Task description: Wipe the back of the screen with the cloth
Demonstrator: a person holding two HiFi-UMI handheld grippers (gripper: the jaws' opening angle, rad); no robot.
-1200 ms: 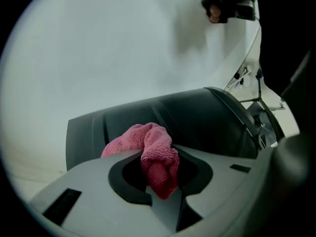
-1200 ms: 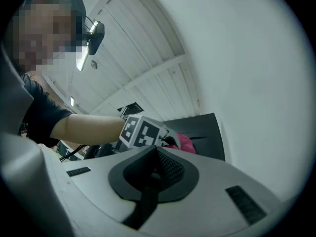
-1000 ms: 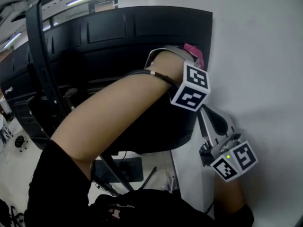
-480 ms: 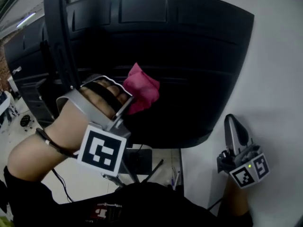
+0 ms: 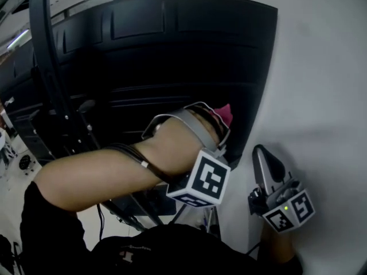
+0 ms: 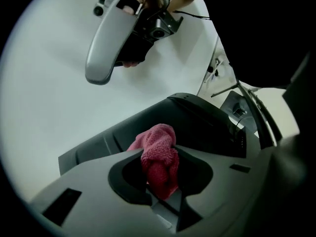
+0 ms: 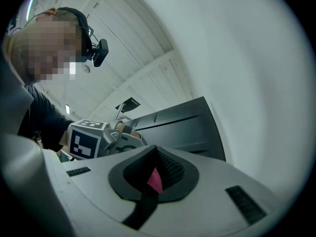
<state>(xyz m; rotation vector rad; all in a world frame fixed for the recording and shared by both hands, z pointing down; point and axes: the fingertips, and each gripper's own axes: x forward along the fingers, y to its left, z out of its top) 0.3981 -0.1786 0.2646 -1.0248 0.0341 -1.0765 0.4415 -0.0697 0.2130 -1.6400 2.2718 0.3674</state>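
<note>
One pink cloth (image 6: 158, 157) sat clamped in the left gripper's (image 5: 217, 124) jaws, against the single screen's (image 5: 172, 56) black back near its edge. The right gripper (image 5: 265, 156), jaws together, stood beside the screen.

The left tongs (image 5: 218, 127) hide most of the cloth (image 5: 225, 114); beyond them the screen (image 5: 172, 56) runs off the left edge.

cloth (image 6: 159, 154) is pinched between the left gripper's (image 5: 221, 122) jaws, right up against the back of the screen (image 5: 172, 56) just ahead of it, near the screen's right edge; right gripper (image 5: 265, 156) sits off to its right, clear of the screen, over the plain surface (image 5: 327, 96) beside it
</note>
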